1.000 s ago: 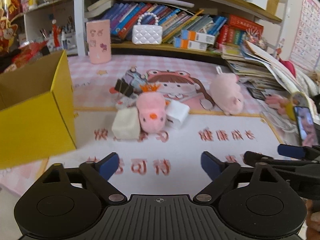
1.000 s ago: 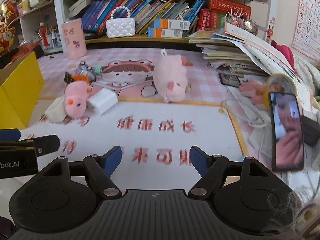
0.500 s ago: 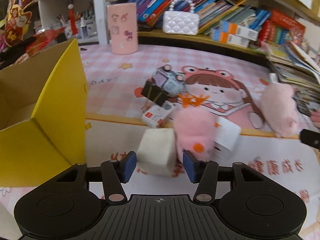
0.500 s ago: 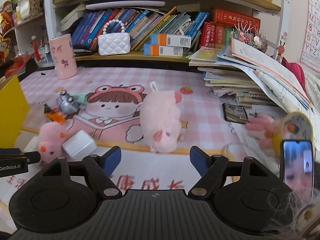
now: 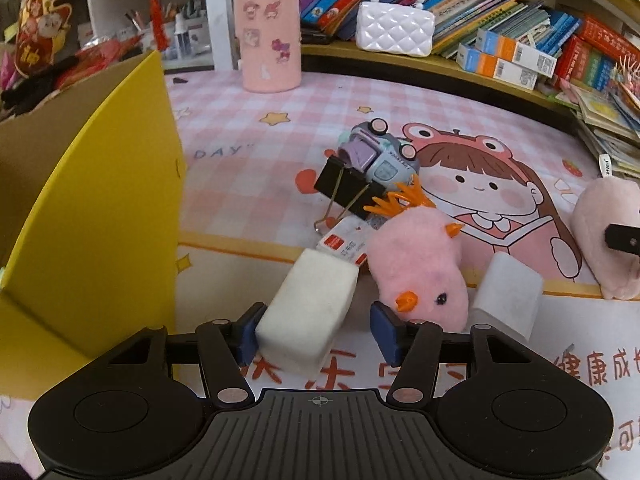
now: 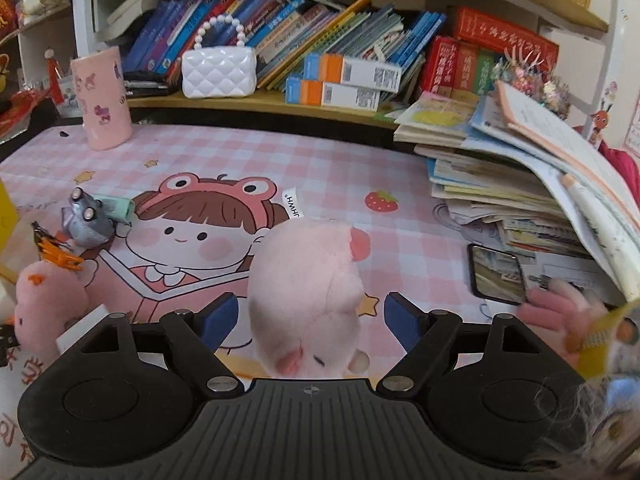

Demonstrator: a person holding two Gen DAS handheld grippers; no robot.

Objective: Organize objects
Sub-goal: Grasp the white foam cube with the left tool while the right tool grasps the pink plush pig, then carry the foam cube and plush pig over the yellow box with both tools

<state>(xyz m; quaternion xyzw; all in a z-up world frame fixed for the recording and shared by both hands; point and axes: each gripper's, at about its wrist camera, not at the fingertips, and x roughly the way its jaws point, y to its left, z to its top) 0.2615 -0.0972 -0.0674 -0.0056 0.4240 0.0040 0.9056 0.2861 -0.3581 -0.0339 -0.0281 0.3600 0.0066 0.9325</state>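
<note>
The left gripper (image 5: 314, 334) is straddling a white foam block (image 5: 308, 314) lying on the pink checked bench mat (image 5: 248, 128) beside the yellow cardboard box (image 5: 92, 216); whether its fingers are pinching it is unclear. The right gripper (image 6: 310, 322) is spreading its fingers either side of a pale pink plush pig (image 6: 308, 300), not touching it.

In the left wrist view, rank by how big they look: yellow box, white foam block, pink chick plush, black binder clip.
1. yellow box, largest, though nearest the camera.
2-3. pink chick plush and white foam block look alike; the block sits closer, so no ranking.
4. black binder clip, smallest.
</note>
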